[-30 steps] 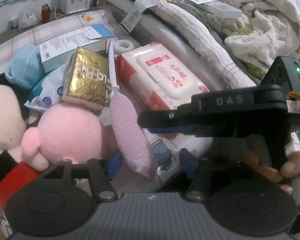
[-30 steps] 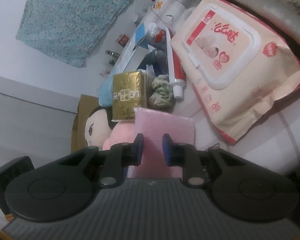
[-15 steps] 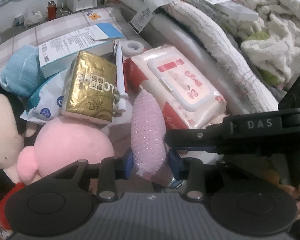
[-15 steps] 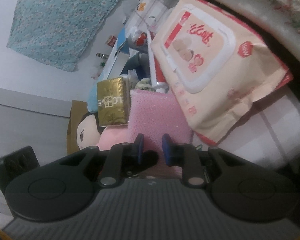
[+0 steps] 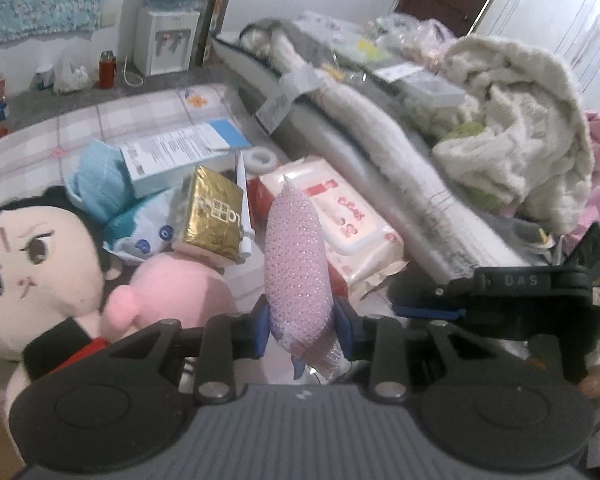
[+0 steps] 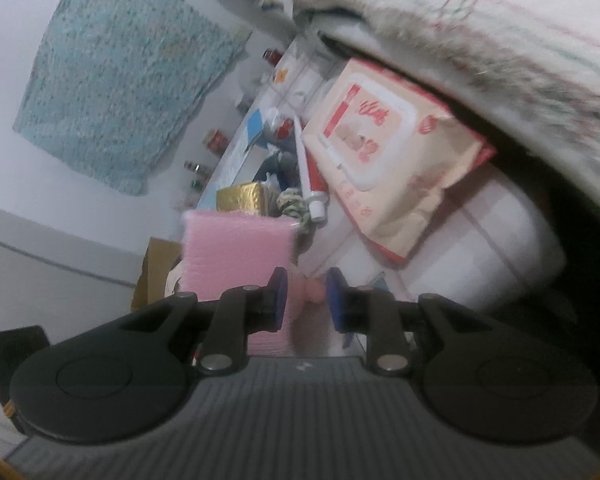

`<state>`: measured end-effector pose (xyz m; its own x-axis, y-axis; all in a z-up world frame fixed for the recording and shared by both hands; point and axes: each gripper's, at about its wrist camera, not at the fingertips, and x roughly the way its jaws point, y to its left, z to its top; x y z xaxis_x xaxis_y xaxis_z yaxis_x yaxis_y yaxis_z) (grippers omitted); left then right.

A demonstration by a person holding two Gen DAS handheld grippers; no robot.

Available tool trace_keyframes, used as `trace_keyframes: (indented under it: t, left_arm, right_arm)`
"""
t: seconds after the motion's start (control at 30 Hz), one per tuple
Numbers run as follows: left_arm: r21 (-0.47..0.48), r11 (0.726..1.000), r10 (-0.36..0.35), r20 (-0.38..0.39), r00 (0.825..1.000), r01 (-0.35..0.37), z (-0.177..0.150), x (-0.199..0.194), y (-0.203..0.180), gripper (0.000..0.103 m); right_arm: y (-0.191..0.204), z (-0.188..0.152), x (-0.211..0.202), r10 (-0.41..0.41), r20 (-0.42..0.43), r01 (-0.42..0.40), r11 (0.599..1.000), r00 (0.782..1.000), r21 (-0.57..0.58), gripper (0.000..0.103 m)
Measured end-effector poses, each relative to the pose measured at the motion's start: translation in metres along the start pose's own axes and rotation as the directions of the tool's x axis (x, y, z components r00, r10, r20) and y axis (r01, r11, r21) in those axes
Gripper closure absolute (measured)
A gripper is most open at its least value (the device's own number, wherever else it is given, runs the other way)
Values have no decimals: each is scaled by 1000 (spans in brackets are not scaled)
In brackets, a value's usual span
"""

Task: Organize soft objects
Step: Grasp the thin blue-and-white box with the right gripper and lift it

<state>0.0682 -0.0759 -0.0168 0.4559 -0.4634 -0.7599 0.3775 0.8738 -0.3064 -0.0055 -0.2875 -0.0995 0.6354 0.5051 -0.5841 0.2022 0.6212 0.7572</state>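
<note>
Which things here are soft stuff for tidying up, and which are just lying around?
For the job: pink sponge, held in the left hand-held gripper; pink plush; doll; blue cloth.

Just lying about: gold packet; wipes pack; blue-and-white box; toothpaste tube.

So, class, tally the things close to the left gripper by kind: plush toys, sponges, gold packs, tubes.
Plush toys: 2 (doll, pink plush)
Sponge: 1
Gold pack: 1
Tube: 1
Total: 5
</note>
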Motion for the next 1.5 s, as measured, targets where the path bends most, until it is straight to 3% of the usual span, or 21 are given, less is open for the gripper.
trace_keyframes:
  t: [0.2,0.33,0.43,0.53,0.67,0.77,0.97,1.23,1.4,1.5]
  left_arm:
    - [-8,999,32,83,996,-32,-9,-42,4,69]
    - [-49,995,90,154,984,-83,-14,-70,14,69]
    - [-83,988,144,195,970,-130,-16,-85,23,69]
    - [-123,979,189,214,958,-165,-16,-93,36,69]
    - [-171,967,223,207,953,-189,-16,-93,54,69]
    - [-191,959,246,202,948,-208,-15,-91,65,69]
    - [-213,953,261,207,943,-217,-13,-87,77,69]
    - [-208,953,263,207,942,-220,-10,-82,78,69]
    - [-209,952,264,203,943,-222,-8,-79,78,69]
    - [-207,953,263,203,943,-221,-9,-78,80,69]
  right_arm:
    - [15,-1,-32,-21,83,24,999,996,-35,79]
    - [40,14,-31,14,97,-5,996,995,-91,68]
    - [66,26,-10,38,61,-30,991,997,-129,54]
    - [86,41,24,53,19,-50,987,998,-156,50]
    - [97,65,68,64,-14,-65,992,998,-109,45]
    - [100,83,99,20,-33,-23,996,999,-85,43]
    - [91,108,147,-49,-111,49,999,993,5,43]
    - [80,113,194,-40,-174,55,995,984,80,43]
    - [75,117,211,-26,-176,44,994,984,103,51]
    - [71,118,217,-33,-176,53,993,984,109,63]
